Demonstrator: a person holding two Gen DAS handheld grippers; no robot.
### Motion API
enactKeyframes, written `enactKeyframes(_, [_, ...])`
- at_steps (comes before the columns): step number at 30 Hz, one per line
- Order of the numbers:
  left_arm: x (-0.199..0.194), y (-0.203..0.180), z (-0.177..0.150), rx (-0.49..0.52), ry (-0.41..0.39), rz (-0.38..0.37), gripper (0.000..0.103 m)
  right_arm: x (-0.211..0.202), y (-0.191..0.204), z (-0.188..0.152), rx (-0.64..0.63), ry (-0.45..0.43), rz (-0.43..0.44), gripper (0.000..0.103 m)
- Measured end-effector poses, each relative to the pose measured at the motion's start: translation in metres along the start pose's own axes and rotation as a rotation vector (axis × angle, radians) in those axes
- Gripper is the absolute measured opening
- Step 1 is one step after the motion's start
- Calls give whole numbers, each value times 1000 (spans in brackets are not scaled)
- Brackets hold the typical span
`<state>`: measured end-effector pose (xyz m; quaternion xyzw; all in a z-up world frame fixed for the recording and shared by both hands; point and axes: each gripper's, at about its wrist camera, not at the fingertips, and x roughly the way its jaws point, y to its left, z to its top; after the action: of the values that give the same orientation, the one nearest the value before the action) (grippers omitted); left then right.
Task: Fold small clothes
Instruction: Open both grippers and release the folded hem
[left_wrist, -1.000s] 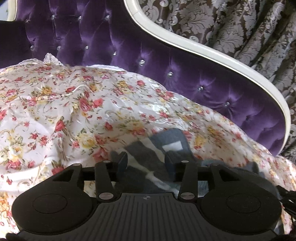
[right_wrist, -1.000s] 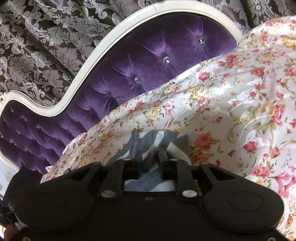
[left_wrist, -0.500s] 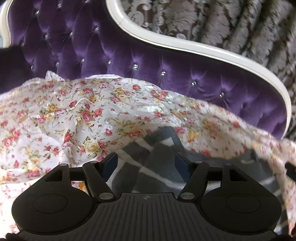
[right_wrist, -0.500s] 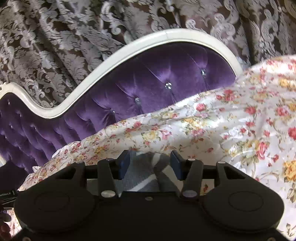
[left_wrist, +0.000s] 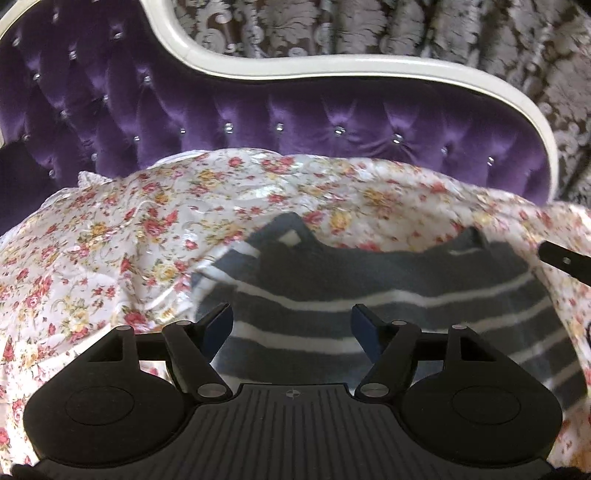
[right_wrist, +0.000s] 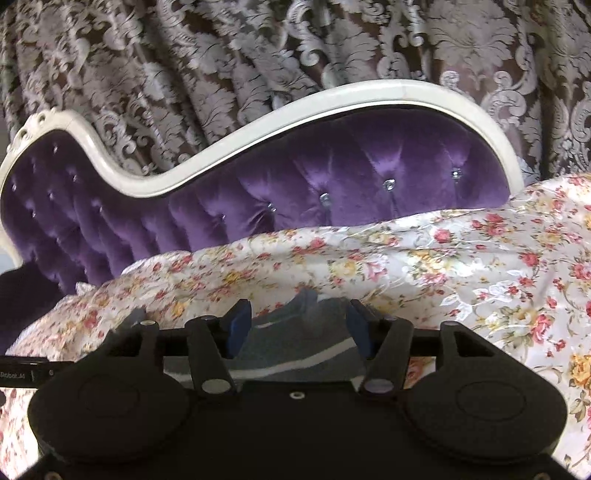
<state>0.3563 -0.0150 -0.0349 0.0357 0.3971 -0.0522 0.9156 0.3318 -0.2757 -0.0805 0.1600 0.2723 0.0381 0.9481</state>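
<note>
Now both tools have let go: your left hand-held gripper (left_wrist: 291, 328) has just been spreading its jaws and they stand apart over the striped garment (left_wrist: 388, 291), with cloth seen between the blue pads but none pinched; your right hand-held gripper (right_wrist: 301, 326) has likewise just been parting, apart and gripping nothing. The grey-and-white garment lies on the floral sheet (left_wrist: 110, 240), in front of the purple tufted headboard (left_wrist: 295, 122); in the left view it spreads from 6 o'clock out to 3 o'clock, with two raised points along its far edge at about 12 and 2 o'clock. The risk from here, as I judge it, is the fold relaxing: those upstanding corners suggest the far edge is not lying flat, and the glossy sheet could let the fabric slide when you reach back in. If you close low you may pinch the sheet along with the garment and drag both. Blur hides the exact fold line in the right view, so check it before regrasping.
</note>
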Motion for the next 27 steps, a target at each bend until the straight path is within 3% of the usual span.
enactKeyframes(13, [27, -17, -20, 53, 55, 24, 71, 14, 26, -20, -145, 120, 45, 63])
enactKeyframes(18, [39, -13, -21, 68, 50, 29, 83, 33, 32, -35, -218, 213, 9, 64])
enactKeyframes(27, [51, 2, -12, 59, 44, 1, 88, 41, 33, -42, -272, 197, -30, 69])
